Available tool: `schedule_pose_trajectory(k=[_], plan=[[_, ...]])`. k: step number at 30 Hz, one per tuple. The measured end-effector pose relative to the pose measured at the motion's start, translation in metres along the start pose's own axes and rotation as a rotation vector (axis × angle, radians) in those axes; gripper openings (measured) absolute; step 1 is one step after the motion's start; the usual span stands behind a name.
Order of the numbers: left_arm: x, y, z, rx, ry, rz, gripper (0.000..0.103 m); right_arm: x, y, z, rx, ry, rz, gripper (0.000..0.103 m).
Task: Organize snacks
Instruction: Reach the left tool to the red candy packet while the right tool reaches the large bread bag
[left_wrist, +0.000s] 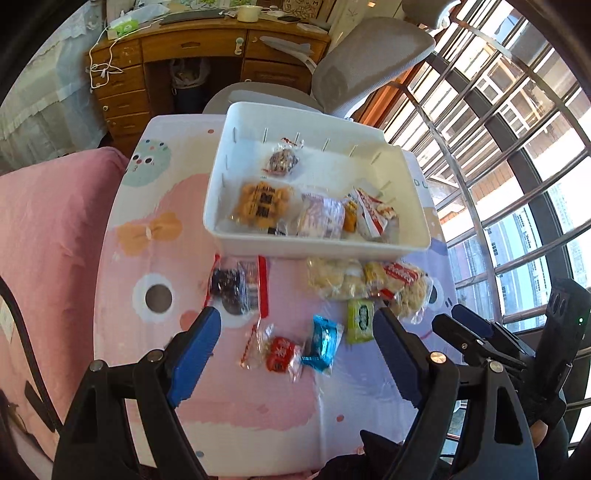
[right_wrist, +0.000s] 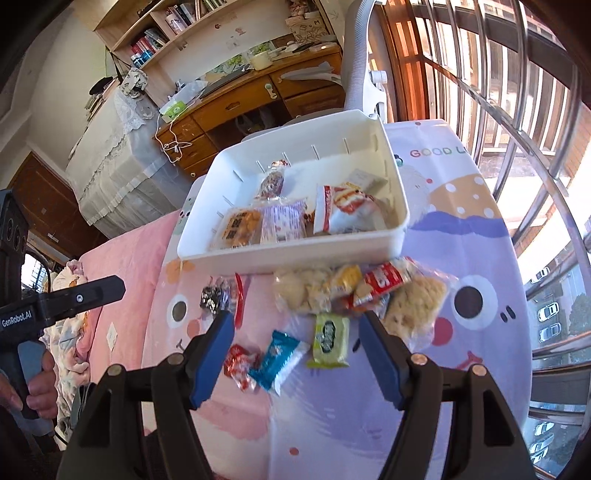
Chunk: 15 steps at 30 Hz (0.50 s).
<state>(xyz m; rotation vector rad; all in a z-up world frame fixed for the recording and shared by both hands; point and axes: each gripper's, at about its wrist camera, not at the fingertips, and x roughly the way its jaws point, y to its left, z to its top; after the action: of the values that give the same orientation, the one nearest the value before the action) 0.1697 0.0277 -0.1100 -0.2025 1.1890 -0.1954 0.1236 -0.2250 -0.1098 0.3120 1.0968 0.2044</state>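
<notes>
Snacks (left_wrist: 321, 343) lie loose on the table (left_wrist: 258, 406) just in front of the white bin (left_wrist: 317, 251). Both tongs, left (left_wrist: 295, 354) and right (right_wrist: 295, 350), gape empty above them. We expect slippery wrappers to squirt out, or neighbours to get dragged.

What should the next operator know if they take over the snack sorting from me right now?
Left gripper: open, empty, above the loose snacks.
Right gripper: open, empty, same area.
White bin: at the table's far side, several packets already inside.
Left to do, on the table in front of the bin: dark packet, pale biscuit bags, green packet, blue packet, red candy.
</notes>
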Motion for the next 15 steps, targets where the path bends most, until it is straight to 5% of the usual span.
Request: schedule_pose_trajectory(k=[15], plan=[[0.009, -0.02, -0.092, -0.075, 0.008, 0.055, 0.084, -0.014, -0.021, -0.058, -0.106, -0.017, -0.031, 0.07]])
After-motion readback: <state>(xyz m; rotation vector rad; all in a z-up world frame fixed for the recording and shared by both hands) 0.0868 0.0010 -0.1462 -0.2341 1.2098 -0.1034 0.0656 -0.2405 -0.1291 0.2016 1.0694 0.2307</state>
